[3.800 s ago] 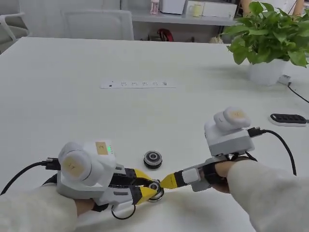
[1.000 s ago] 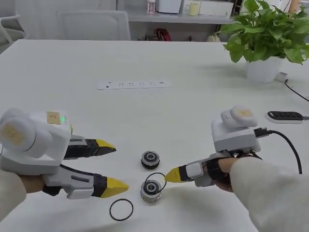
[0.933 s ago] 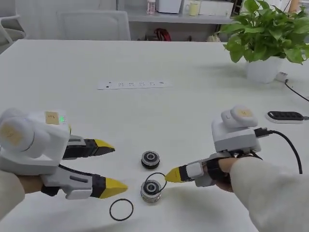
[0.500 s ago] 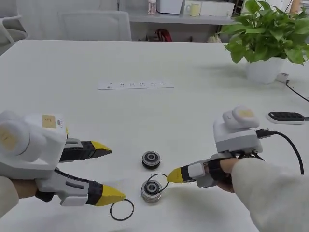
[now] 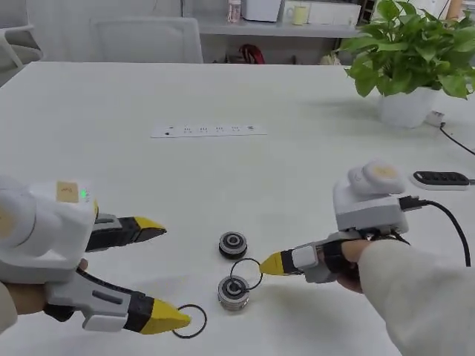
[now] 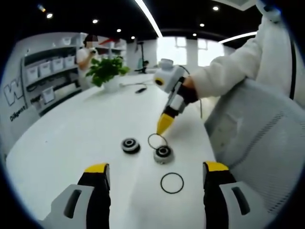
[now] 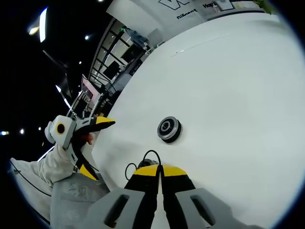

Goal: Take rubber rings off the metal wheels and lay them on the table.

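Two metal wheels stand near the table's front: the far wheel (image 5: 233,244) (image 6: 130,145) (image 7: 169,129) and the near wheel (image 5: 233,291) (image 6: 163,153). My right gripper (image 5: 271,265) (image 7: 159,167) is shut on a thin black rubber ring (image 5: 245,268) (image 6: 157,140) that hangs as a loop just over the near wheel. Whether the loop touches that wheel I cannot tell. A second, loose rubber ring (image 5: 189,320) (image 6: 172,182) lies flat on the table. My left gripper (image 5: 163,273) (image 6: 156,168) is open, left of the wheels, with its lower fingertip by the loose ring.
A white power strip (image 5: 208,130) lies mid-table. At the back right stands a potted plant (image 5: 408,67), with a black power strip (image 5: 442,179) in front of it. A black cable (image 5: 445,222) trails from my right gripper. A chair (image 5: 147,37) stands behind the table.
Earlier both grippers met at the near wheel. My left gripper has since opened and drawn back left, leaving a ring on the table. My right gripper has lifted its ring slightly.
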The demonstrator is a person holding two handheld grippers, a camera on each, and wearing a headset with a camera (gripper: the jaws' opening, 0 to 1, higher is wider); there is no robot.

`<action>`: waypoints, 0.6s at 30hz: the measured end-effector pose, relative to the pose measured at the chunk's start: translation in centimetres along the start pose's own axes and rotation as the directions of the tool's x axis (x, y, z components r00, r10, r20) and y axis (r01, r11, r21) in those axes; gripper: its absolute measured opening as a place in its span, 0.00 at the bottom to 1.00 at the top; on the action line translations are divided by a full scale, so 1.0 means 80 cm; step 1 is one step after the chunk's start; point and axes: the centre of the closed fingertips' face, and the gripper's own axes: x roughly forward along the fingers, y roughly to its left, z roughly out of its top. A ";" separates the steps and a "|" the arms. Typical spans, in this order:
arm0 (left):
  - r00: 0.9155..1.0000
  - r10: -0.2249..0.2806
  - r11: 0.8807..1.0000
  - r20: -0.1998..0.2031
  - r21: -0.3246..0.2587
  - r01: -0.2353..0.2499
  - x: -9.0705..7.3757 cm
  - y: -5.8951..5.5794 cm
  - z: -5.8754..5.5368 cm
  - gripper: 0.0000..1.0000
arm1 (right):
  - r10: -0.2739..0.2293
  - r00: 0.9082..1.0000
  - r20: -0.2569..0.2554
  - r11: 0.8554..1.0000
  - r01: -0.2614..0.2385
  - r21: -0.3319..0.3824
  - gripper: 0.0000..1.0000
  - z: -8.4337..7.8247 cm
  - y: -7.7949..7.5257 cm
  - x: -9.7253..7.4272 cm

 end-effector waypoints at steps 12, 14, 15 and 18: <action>1.000 0.012 1.000 0.001 -0.016 -0.012 -0.017 -0.010 -0.016 0.89 | 0.051 0.997 0.054 0.998 -0.049 -0.028 0.00 0.018 0.025 -0.001; 1.000 0.015 1.000 -0.001 -0.028 -0.015 -0.018 -0.012 -0.021 0.90 | 0.066 0.996 0.060 0.997 -0.064 -0.033 0.00 0.018 0.034 0.000; 1.000 0.014 0.999 -0.003 -0.030 -0.014 -0.018 -0.013 -0.022 0.91 | 0.074 0.995 0.062 0.997 -0.072 -0.037 0.00 0.018 0.039 0.000; 1.000 0.004 0.999 -0.017 -0.037 -0.005 -0.018 -0.019 -0.029 0.92 | 0.091 0.994 0.061 0.995 -0.088 -0.046 0.00 0.018 0.050 0.002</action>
